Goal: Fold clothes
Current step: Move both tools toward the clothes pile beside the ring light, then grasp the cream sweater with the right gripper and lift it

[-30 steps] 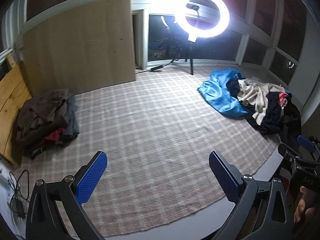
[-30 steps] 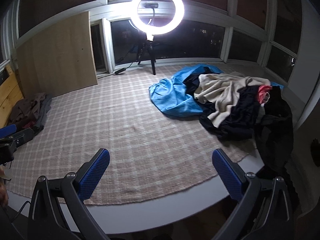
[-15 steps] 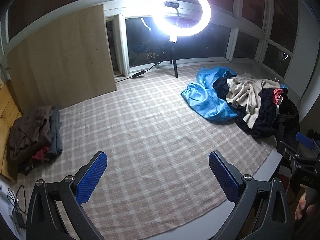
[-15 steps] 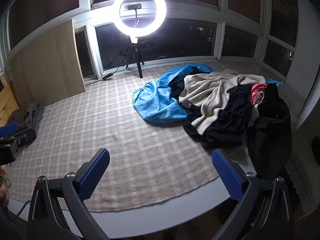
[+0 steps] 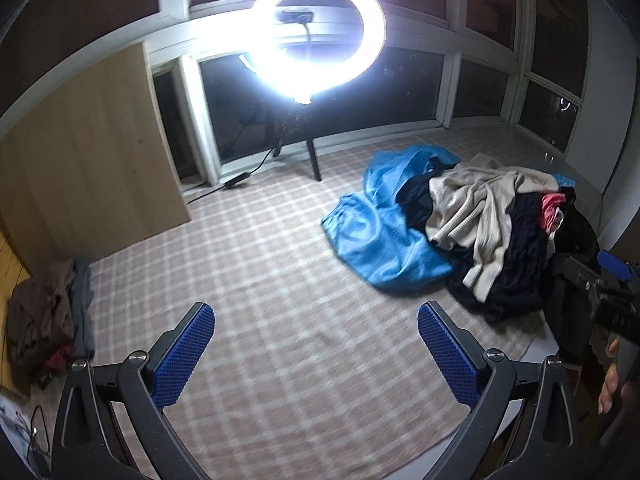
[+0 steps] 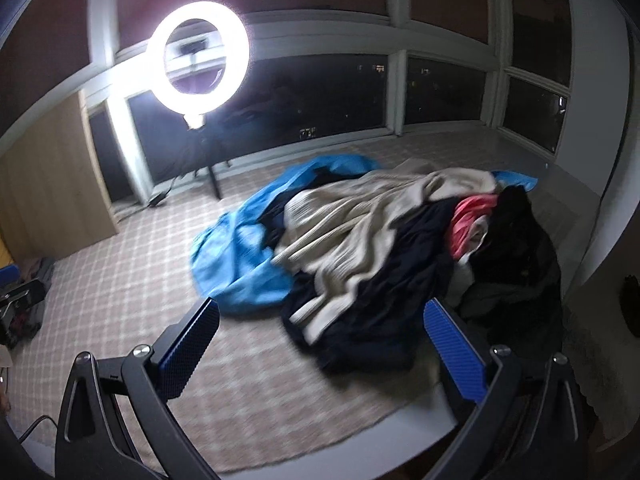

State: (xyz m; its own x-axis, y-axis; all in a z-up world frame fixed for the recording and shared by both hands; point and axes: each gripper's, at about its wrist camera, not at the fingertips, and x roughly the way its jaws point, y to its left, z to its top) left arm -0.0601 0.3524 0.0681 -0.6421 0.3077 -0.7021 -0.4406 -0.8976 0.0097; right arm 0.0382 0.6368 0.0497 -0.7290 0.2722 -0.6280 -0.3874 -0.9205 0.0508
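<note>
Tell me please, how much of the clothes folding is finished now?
A small stack at the left edge may be finished. Nothing is in hand: the left gripper and right gripper are open, empty. The unfolded heap on the rug remains.

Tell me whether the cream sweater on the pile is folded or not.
Not folded. The cream sweater lies crumpled and draped across the dark garments, partly over the blue garment, with uneven wrinkles and no flat layers.
</note>
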